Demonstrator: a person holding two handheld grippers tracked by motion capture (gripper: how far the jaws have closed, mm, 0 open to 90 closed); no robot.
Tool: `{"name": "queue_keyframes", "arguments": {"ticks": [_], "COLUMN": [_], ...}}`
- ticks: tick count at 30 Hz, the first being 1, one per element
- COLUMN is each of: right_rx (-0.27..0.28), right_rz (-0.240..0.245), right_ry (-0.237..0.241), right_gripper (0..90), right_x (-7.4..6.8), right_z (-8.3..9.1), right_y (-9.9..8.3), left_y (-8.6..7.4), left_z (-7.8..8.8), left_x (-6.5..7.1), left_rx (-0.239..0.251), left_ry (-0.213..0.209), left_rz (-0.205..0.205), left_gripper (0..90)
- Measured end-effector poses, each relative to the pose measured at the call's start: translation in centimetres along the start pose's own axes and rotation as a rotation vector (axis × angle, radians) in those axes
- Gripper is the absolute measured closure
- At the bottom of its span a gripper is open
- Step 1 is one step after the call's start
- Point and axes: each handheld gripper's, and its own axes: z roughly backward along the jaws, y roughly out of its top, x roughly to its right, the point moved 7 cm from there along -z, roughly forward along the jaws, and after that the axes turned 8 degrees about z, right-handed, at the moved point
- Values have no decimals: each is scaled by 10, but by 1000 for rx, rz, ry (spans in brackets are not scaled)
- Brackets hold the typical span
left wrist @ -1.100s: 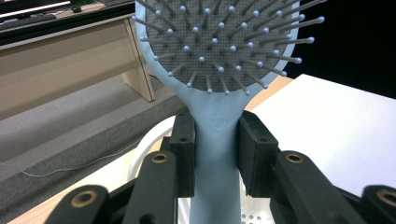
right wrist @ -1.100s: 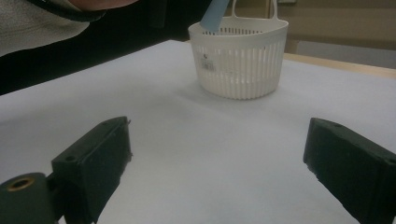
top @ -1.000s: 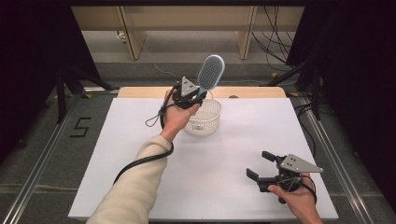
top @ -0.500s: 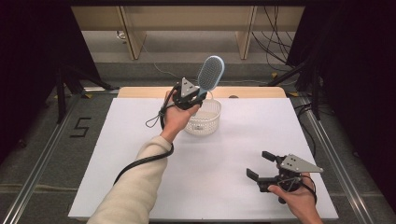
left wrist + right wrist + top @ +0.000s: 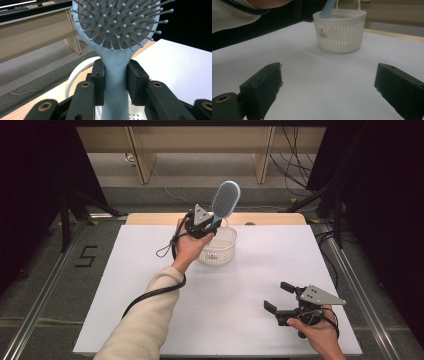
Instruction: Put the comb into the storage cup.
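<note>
Hairbrush (image 5: 225, 200) clamped by its handle in left gripper (image 5: 202, 221) above white basket (image 5: 218, 251); a slipping handle could tip it. Right gripper (image 5: 281, 300) fingers gape, empty.

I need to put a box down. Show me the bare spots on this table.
Bare: the white table left of the sleeve, and the stretch between the basket and the right gripper. Crowded: the far edge, where the left gripper holds the hairbrush over the basket.

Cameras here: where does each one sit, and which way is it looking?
High view: above the table, looking down; forearms, left claw, right claw.
Left gripper view: on the left claw, looking along jaws clamping the hairbrush.
Right gripper view: on the right claw, low, facing the basket.
All share basket and brush.
</note>
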Motion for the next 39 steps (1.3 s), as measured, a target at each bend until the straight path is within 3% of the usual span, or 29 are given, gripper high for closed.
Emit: {"name": "queue_keyframes", "arguments": {"ticks": [39], "right_rx": [0], "right_rz": [0], "right_ry": [0], "right_gripper": [82], "right_x": [0], "right_z": [0], "right_y": [0], "left_y": [-9], "left_z": [-3], "left_x": [5], "left_rx": [-17], "left_ry": [-15], "left_rz": [-4], "left_gripper": [697]}}
